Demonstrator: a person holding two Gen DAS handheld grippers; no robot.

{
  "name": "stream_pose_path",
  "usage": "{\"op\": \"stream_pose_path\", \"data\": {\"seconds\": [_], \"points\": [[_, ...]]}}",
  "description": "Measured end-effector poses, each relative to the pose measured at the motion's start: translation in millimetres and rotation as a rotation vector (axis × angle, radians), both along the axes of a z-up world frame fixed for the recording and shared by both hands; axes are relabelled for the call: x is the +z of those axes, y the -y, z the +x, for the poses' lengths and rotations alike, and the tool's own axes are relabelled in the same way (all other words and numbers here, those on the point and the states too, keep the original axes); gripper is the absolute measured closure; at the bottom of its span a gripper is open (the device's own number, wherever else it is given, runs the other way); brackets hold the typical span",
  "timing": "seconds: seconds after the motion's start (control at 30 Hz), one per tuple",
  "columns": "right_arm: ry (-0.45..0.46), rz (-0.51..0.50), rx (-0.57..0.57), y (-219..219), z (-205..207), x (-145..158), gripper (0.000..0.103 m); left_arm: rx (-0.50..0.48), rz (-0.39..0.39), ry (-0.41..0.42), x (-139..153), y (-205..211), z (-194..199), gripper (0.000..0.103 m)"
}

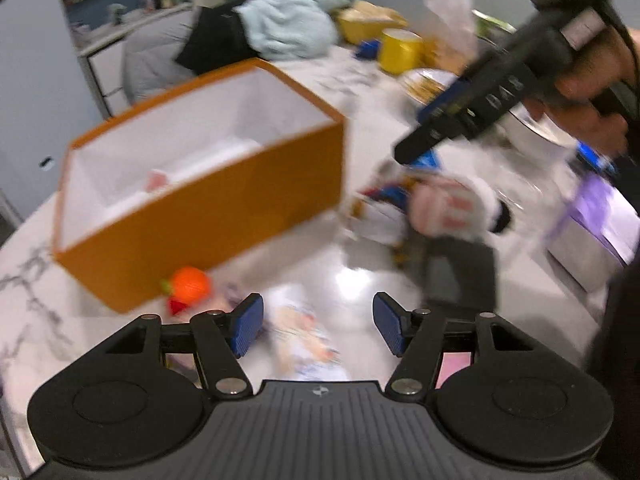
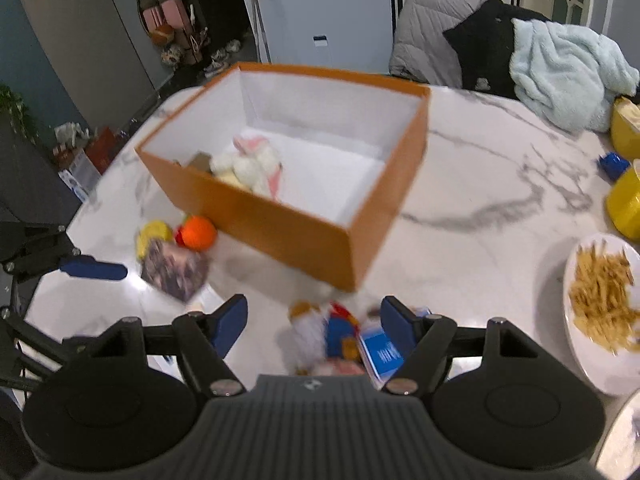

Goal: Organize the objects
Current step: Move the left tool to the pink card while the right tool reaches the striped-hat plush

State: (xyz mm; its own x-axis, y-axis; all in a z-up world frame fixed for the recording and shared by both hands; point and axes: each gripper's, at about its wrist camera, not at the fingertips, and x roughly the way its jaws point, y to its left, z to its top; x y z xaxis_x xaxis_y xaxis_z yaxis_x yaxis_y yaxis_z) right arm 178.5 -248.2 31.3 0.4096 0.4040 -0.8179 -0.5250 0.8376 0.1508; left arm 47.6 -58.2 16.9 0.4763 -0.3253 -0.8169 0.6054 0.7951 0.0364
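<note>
My left gripper (image 1: 318, 326) is spread wide above a blurred packet (image 1: 304, 336). The orange ball (image 2: 199, 232) rests against the near wall of the orange box (image 2: 280, 220); a white plush (image 2: 248, 164) lies inside. My right gripper (image 2: 314, 326), jaws wide, straddles a doll (image 2: 320, 332).

orange box (image 2: 304, 236) open, white plush (image 2: 250, 164) inside, orange toy (image 2: 199, 231) beside
</note>
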Motion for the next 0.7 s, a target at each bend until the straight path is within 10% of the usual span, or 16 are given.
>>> {"op": "stream_pose_path", "data": {"seconds": [0.7], "points": [[0.065,-0.309,0.232,23.3,-41.5,-53.0,0.028,-0.203,0.097,-0.170,-83.7,54.7,-57.7,0.014]]}}
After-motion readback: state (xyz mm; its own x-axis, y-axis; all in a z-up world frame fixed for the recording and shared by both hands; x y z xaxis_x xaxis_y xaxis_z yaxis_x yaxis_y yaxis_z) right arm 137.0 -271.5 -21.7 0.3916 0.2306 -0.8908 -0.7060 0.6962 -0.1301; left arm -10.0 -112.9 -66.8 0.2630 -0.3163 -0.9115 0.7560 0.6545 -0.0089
